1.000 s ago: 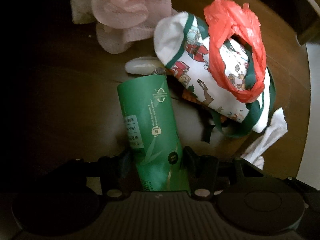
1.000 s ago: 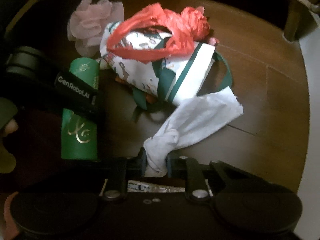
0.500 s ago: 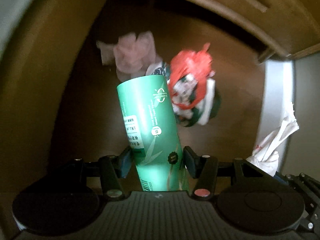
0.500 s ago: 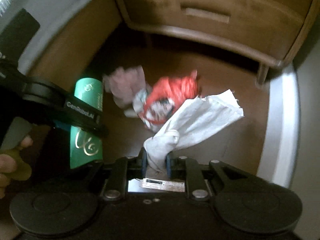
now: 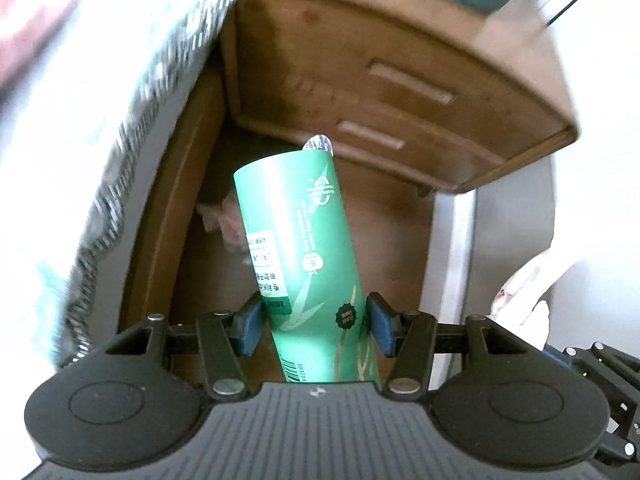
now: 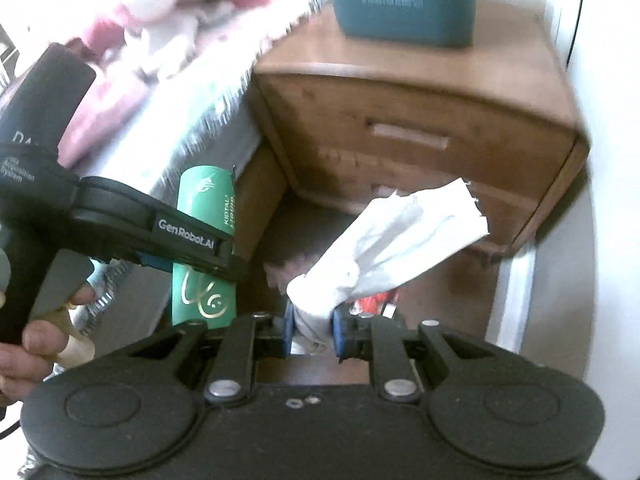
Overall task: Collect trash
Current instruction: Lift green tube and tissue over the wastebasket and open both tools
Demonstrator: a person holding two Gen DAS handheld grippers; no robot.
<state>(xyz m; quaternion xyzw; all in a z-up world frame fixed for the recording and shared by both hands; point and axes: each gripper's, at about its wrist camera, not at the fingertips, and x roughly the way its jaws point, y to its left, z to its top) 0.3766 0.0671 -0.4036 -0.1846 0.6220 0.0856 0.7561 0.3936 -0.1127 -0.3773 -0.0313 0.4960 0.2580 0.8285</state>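
Observation:
My left gripper [image 5: 315, 326] is shut on a tall green carton [image 5: 304, 256] with its foil tab open at the top, held upright well above the wooden floor. The carton [image 6: 206, 240] and the left gripper also show in the right wrist view at the left. My right gripper [image 6: 313, 328] is shut on a crumpled white tissue [image 6: 392, 248], which fans out up and to the right. Far below, a pink puff [image 5: 224, 220] lies on the floor, and a bit of red plastic [image 6: 370, 303] peeks out behind the tissue.
A wooden nightstand [image 5: 380, 92] with two drawers stands ahead, also in the right wrist view [image 6: 420, 120], with a teal box [image 6: 404, 0] on top. A bed with patterned bedding [image 5: 100, 100] runs along the left. A white wall [image 5: 592, 160] is at the right.
Both grippers have risen high above the floor with the carton and tissue still held. The trash pile has shrunk below and the nightstand and bed have come into view.

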